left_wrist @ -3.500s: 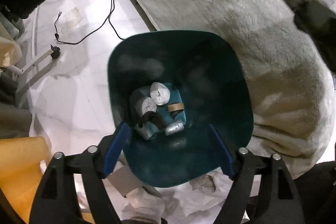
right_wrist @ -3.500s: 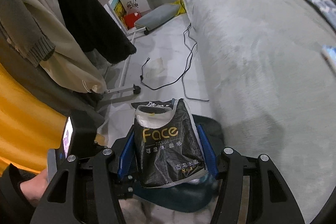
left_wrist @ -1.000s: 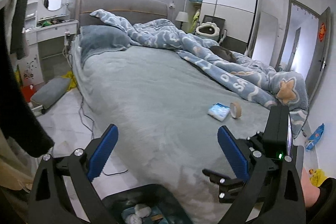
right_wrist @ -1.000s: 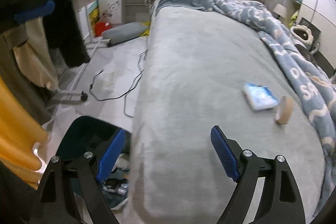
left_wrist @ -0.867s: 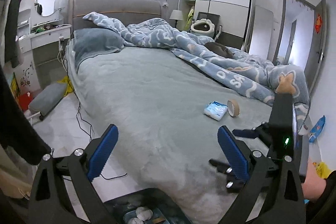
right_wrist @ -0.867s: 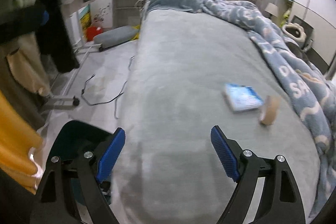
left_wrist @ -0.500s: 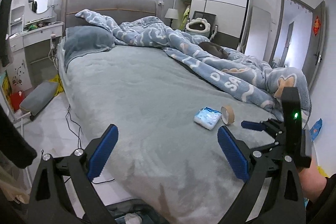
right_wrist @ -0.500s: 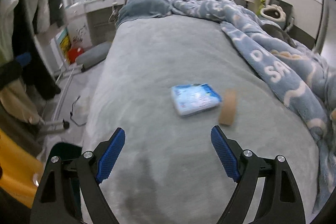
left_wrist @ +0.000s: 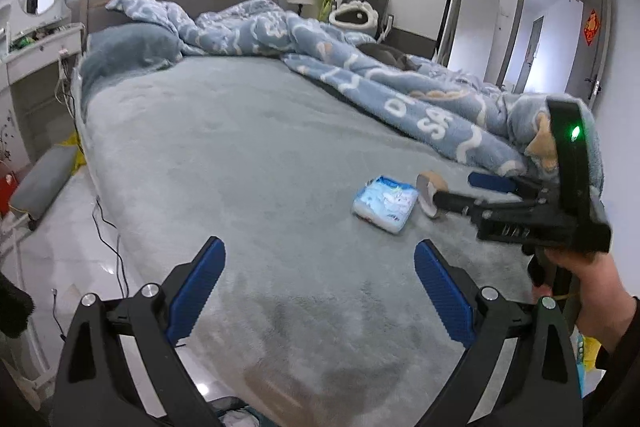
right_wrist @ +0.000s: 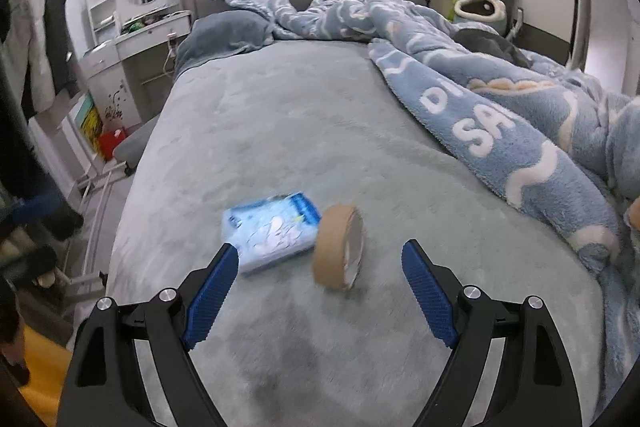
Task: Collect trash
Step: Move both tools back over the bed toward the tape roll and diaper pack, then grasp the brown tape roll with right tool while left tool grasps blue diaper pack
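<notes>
A light blue tissue pack (right_wrist: 272,231) lies on the grey bed (right_wrist: 288,131), and a brown tape roll (right_wrist: 338,247) stands on edge just right of it. My right gripper (right_wrist: 320,287) is open and empty, low over the bed just short of the roll. In the left wrist view the pack (left_wrist: 385,202) and the roll (left_wrist: 429,191) lie right of centre, and the right gripper (left_wrist: 472,191) reaches in from the right with its fingers either side of the roll. My left gripper (left_wrist: 316,291) is open and empty over the bed's near part.
A rumpled blue blanket (right_wrist: 500,115) covers the bed's right side. The rim of the dark trash bin (left_wrist: 236,415) shows at the bottom edge. A cable (left_wrist: 108,239) lies on the white floor left of the bed, by a dresser (right_wrist: 132,39) and clothes rack.
The right gripper dropped a black tissue bag into the bin, then opened and moved over the bed close to the tape roll. The left gripper rose from the bin to face the bed.
</notes>
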`<state>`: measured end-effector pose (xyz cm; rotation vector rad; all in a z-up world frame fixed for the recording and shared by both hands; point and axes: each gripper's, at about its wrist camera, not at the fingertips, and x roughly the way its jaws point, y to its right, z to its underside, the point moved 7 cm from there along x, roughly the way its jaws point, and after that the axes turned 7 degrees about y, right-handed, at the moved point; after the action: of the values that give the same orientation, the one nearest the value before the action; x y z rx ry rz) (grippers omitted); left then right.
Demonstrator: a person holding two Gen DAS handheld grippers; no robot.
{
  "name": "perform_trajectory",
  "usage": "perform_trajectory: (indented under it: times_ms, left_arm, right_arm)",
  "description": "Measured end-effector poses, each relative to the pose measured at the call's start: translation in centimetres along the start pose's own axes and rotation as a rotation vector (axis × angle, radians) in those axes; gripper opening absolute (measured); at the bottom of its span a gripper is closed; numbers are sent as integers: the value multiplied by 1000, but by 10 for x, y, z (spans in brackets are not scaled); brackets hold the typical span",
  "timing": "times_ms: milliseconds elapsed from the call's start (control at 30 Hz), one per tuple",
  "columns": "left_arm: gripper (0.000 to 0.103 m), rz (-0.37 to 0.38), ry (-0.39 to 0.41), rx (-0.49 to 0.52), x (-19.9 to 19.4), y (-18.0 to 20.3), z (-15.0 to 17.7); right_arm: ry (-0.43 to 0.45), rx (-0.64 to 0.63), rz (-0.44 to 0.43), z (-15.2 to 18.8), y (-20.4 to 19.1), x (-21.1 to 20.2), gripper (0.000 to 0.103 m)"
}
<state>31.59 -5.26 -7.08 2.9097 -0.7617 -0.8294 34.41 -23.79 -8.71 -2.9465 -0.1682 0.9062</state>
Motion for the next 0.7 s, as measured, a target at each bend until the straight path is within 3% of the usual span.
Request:
perform_trajectory:
  times_ms: [133, 367, 567, 667, 700]
  left_arm:
    - [97, 24, -28, 10, 21, 1, 6]
    - [97, 67, -50, 34, 47, 13, 8]
    - [97, 99, -47, -5, 66, 23, 3]
    - [97, 105, -43, -3, 72, 30, 1]
    - [97, 108, -43, -3, 74, 34, 1]
  right_arm:
    - [-27, 57, -6, 2, 6, 15, 74]
    - [-52, 137, -12, 9, 18, 33, 63]
    - [-55, 243, -58, 13, 32, 40, 51]
    - [-61, 270, -84, 15, 34, 43, 42]
    - [-63, 275, -96, 15, 34, 44, 34]
